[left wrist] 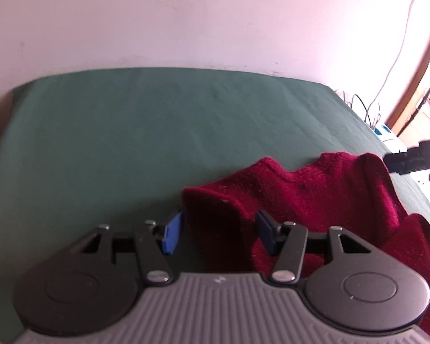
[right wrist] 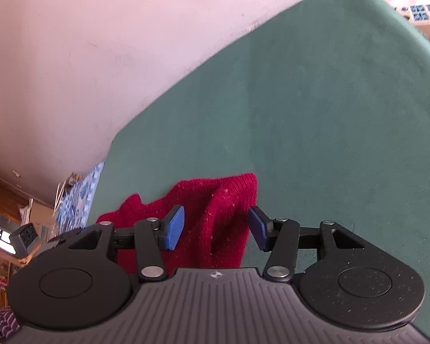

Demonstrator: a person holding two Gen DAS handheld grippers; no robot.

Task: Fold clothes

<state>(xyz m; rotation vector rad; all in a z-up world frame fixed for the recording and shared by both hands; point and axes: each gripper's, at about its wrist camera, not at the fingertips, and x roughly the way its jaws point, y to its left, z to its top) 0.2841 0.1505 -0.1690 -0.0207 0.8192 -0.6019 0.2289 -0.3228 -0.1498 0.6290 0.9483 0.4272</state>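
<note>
Left wrist view shows the left gripper [left wrist: 219, 236] with its blue pads [left wrist: 172, 236] spread apart around a raised corner of the red sweater [left wrist: 315, 200], which lies bunched on the green sheet [left wrist: 129, 129] from 3 to 5 o'clock. Likewise the right gripper [right wrist: 216, 226] stands open astride another corner at 6 o'clock. Each would do well to close on one thickness of knit only, then lift evenly so the sweater spreads flat.

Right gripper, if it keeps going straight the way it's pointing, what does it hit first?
Most likely the red knit garment, bunched between the open jaws of the right gripper. Depth is unclear; the green sheet lies beyond it.
</note>
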